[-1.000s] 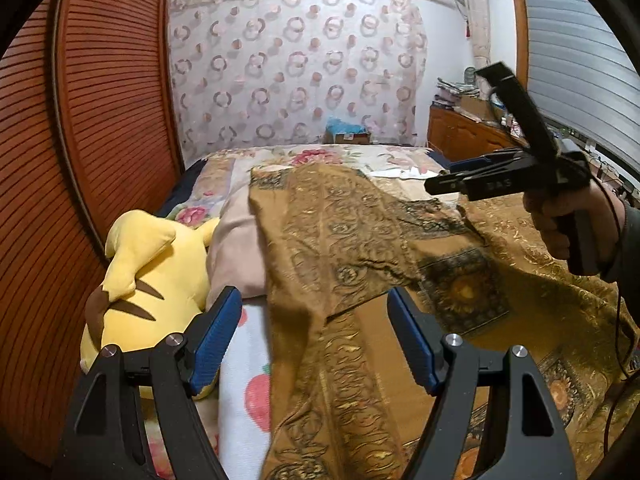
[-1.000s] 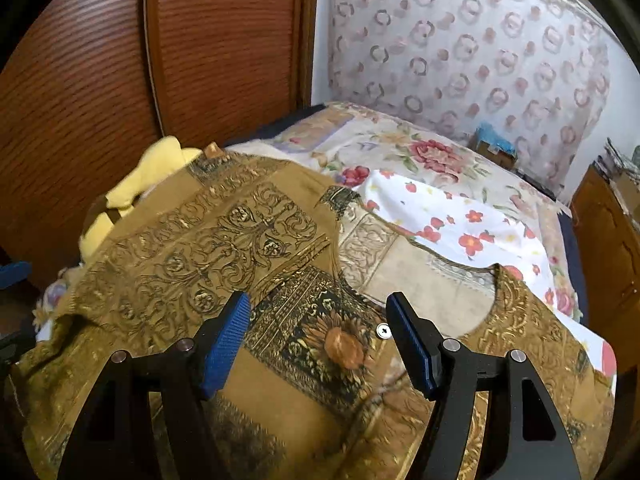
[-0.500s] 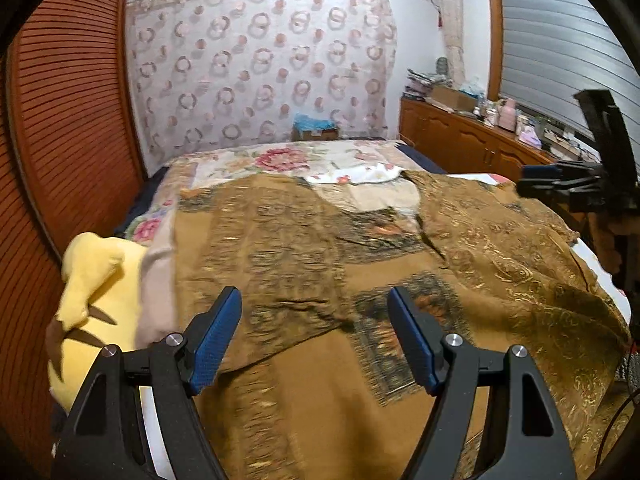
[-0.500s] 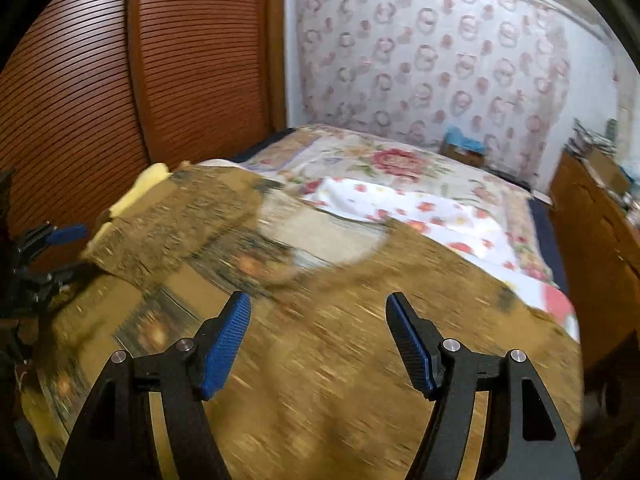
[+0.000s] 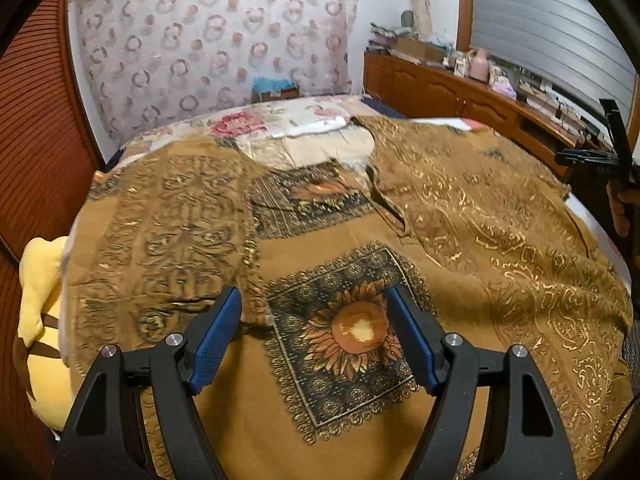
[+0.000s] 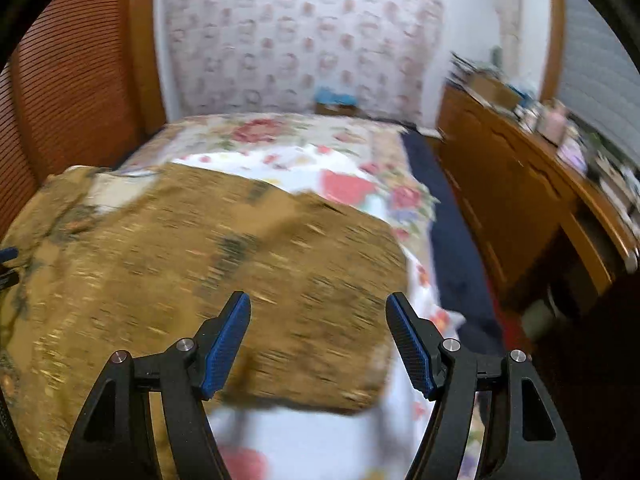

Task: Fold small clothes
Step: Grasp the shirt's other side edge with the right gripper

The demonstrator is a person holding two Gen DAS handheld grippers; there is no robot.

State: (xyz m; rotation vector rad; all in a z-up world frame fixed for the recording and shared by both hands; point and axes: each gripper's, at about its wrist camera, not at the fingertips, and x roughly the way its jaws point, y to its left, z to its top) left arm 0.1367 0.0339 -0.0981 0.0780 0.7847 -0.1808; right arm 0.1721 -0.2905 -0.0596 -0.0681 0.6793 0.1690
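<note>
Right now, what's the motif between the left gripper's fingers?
A sunflower in a dark bordered square on the brown garment; clearest in the left wrist view.

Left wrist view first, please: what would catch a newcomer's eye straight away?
A brown-gold patterned garment lies spread across most of the bed, with a sunflower square just ahead of the open left hand-held gripper. At the left edge, a yellow plush toy lies beside the garment.

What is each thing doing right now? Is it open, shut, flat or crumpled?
Left tool: open, holding nothing.
Right tool: open, holding nothing.
Brown patterned garment: spread on the bed, wrinkled, one side flap folded over.
Yellow plush toy: lying beside the garment, partly covered.
Window shutter: down.
</note>
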